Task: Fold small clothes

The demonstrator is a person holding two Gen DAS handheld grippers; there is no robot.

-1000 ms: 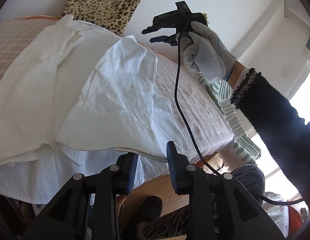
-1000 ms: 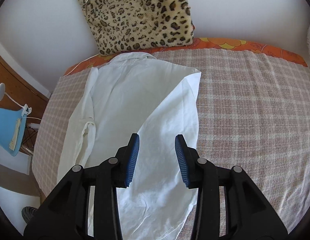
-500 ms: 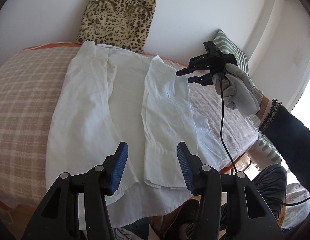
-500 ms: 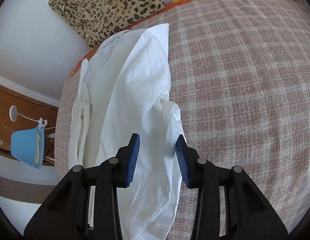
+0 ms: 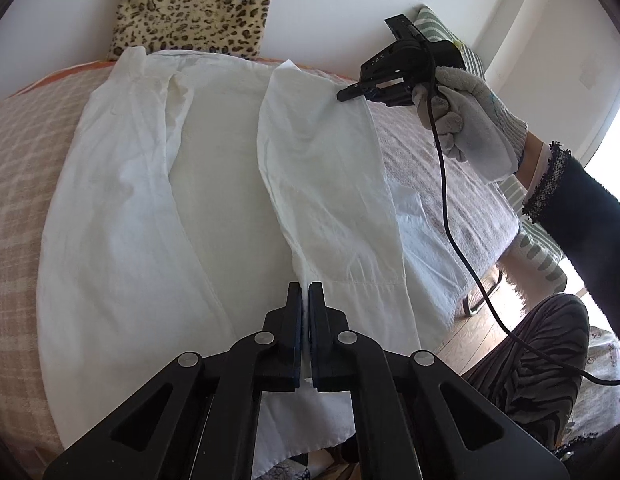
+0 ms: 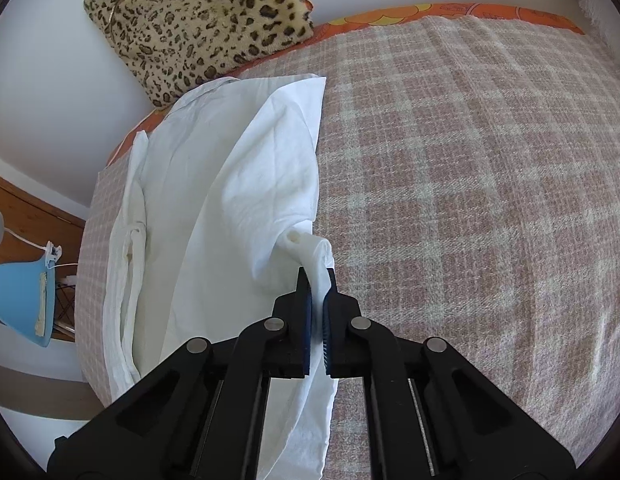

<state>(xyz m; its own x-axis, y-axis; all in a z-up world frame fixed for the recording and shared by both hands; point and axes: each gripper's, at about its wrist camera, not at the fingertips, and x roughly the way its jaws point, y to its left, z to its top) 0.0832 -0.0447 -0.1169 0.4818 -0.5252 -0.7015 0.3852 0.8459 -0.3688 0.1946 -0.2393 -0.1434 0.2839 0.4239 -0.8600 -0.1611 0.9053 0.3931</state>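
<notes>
A white shirt (image 5: pixel 214 184) lies spread on the checked bed cover (image 5: pixel 14 128), collar toward the leopard cushion, both sleeves folded inward over the body. My left gripper (image 5: pixel 305 292) is shut on the cuff end of the right-hand sleeve near the bed's front edge. My right gripper (image 6: pixel 319 280) is shut on the shirt's right edge (image 6: pixel 310 248), which bunches up between its pads. In the left wrist view the right gripper (image 5: pixel 350 94) sits at the shirt's right shoulder edge, held by a gloved hand (image 5: pixel 466 120).
A leopard-print cushion (image 6: pixel 198 20) leans against the white wall at the head of the bed. A blue lamp (image 6: pixel 22 304) and a wooden cabinet stand left of the bed. A striped pillow (image 5: pixel 442 32) and the person's leg (image 5: pixel 542 344) are to the right.
Both grippers have closed: the left came down onto the sleeve cuff and shut on it, the right moved to the shirt's right edge and shut on the cloth.
</notes>
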